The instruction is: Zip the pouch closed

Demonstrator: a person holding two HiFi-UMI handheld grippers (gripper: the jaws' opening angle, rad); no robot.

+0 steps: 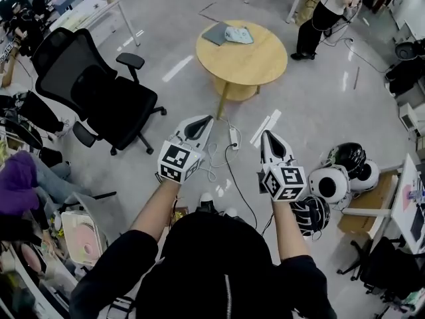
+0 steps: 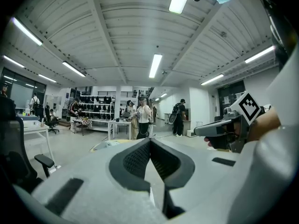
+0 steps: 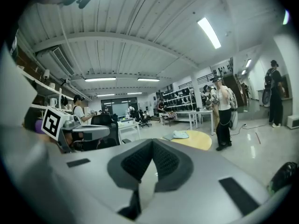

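L gripper (image 1: 207, 119) and R gripper (image 1: 266, 135) are pointing roughly level, side by side, jaws clenched tip-to-tip w/ nothing betw. them. The pale blue-green soft pouch (image 1: 238, 35) is lying on the round light-wood table (image 1: 252, 65), well apart from both grippers, just beside a flat grey pad (image 1: 215, 33).

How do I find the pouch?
Look for the round yellow table in the middle of the floor. Two flat things lie side by side near its far edge. The pouch is the pale blue-green one on the right, and the flat thing beside it is dark grey.
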